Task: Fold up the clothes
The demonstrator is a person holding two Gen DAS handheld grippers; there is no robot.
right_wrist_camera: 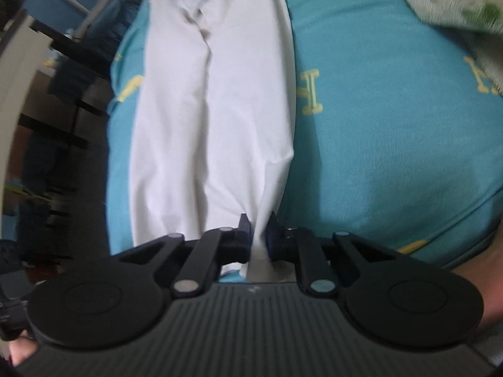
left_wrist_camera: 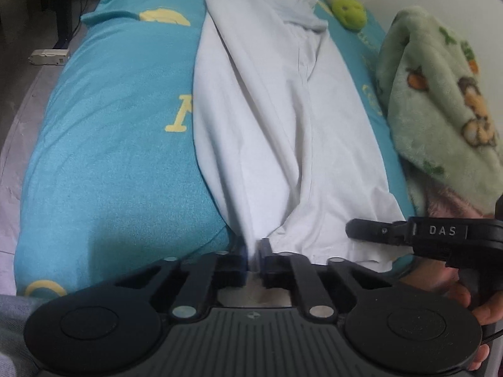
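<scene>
The white garment [left_wrist_camera: 276,132] lies lengthwise along the middle of a teal bedspread [left_wrist_camera: 119,132] printed with yellow letters and rings. Its far end is bunched in loose folds; its near end is drawn into two gathered corners.

The left gripper [left_wrist_camera: 255,259] is clenched on the garment's near left corner; a narrow pinch of cloth runs between its closed black fingers [left_wrist_camera: 234,265]. The right gripper [right_wrist_camera: 258,235] is likewise clamped on the near right corner, with a strip of white fabric passing down between its fingers [right_wrist_camera: 242,235]. In the left wrist view, the right gripper's black body marked "DAS" sits at the right edge, held by a hand [left_wrist_camera: 478,301].

A green fleece blanket [left_wrist_camera: 440,100] with animal prints lies beside the garment on the right. A green plush toy [left_wrist_camera: 347,11] rests near the garment's far end.
</scene>
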